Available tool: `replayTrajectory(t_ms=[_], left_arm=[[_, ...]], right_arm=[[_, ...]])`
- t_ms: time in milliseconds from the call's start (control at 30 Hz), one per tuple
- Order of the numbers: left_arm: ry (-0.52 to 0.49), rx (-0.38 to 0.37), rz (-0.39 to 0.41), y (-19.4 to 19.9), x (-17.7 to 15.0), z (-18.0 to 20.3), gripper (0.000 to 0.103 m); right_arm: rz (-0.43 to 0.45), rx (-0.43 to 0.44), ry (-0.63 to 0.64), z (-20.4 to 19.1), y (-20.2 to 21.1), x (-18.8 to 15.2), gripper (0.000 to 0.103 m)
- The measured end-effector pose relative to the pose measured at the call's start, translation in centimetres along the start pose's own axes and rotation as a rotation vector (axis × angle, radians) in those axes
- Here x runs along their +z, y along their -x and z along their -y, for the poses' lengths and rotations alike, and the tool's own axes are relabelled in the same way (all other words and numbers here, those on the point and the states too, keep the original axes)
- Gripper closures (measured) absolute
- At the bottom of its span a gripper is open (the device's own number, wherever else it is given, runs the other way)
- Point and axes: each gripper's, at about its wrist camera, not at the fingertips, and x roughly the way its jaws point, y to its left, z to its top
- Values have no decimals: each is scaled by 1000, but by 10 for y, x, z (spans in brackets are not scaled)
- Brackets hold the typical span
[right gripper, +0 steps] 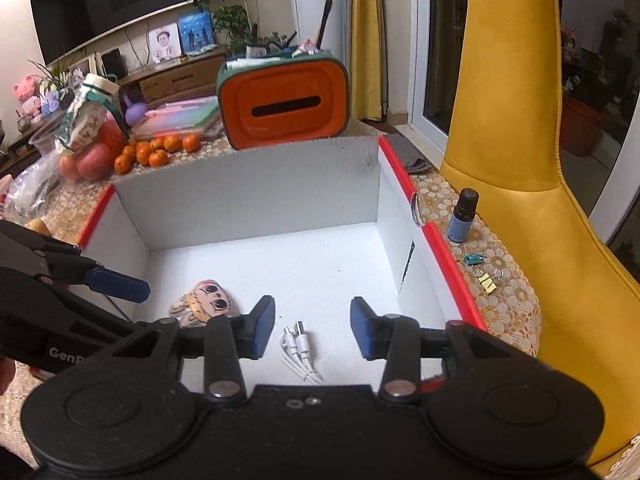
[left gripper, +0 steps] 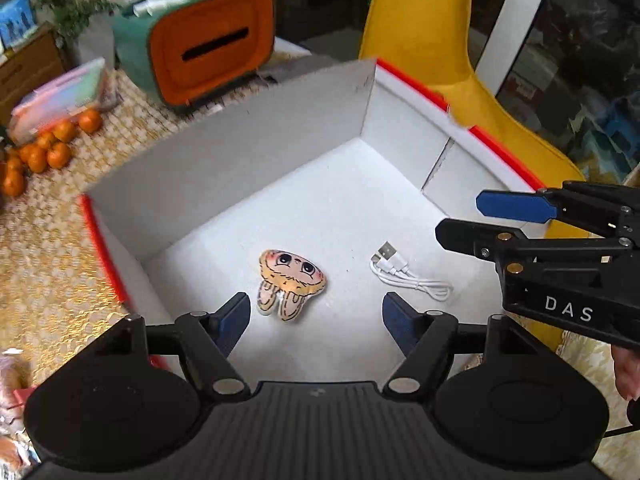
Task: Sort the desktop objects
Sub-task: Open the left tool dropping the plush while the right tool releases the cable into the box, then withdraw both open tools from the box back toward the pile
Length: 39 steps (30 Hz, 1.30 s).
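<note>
Left gripper (left gripper: pixel 316 314) hovers over the box (left gripper: pixel 240 152), jaws wide, nothing between them. Below lies the bunny charm (left gripper: pixel 290 282), the white cable (left gripper: pixel 404 274) well to its right. Right gripper (left gripper: pixel 460 220) pokes in, jaws parted, empty.

the right tool (right gripper: pixel 312 327) hides part of the white cable (right gripper: pixel 299 351).
</note>
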Motion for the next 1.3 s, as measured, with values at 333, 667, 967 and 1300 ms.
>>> replayTrajectory(t_ms=[333, 667, 967, 1300], left_arm=[[41, -3, 112, 57, -34, -7, 31], [85, 12, 163, 106, -81, -22, 31], [153, 45, 207, 138, -122, -44, 31], [225, 107, 240, 162, -175, -76, 31]], right_arm=[[30, 34, -7, -12, 32, -8, 56], [64, 83, 75, -55, 65, -23, 44], [55, 133, 89, -93, 77, -35, 39], [38, 174, 111, -142, 77, -49, 30]])
